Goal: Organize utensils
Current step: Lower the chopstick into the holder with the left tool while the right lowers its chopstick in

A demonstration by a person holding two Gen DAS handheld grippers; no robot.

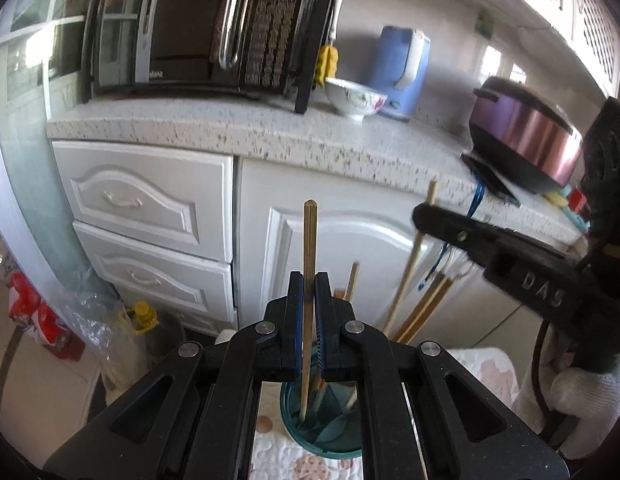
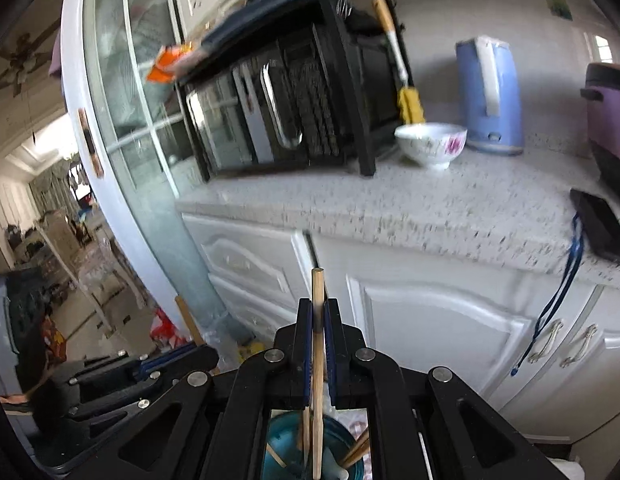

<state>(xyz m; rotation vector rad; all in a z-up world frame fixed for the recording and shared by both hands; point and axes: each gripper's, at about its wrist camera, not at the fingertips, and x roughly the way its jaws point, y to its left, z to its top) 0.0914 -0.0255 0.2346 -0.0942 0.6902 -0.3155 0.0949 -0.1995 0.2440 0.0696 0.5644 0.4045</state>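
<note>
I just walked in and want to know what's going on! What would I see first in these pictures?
First you'd spot the chopsticks: the left gripper pinches one wooden chopstick upright, and the right gripper pinches another chopstick, both over a teal holder with more sticks inside. Behind, on the speckled counter, sit a black microwave, a flowered bowl and a blue kettle.

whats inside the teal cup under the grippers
Several wooden chopsticks stand in the teal cup, plus a white handle. The grippers' frames cover its rim and sides, so any other contents are hidden.
</note>
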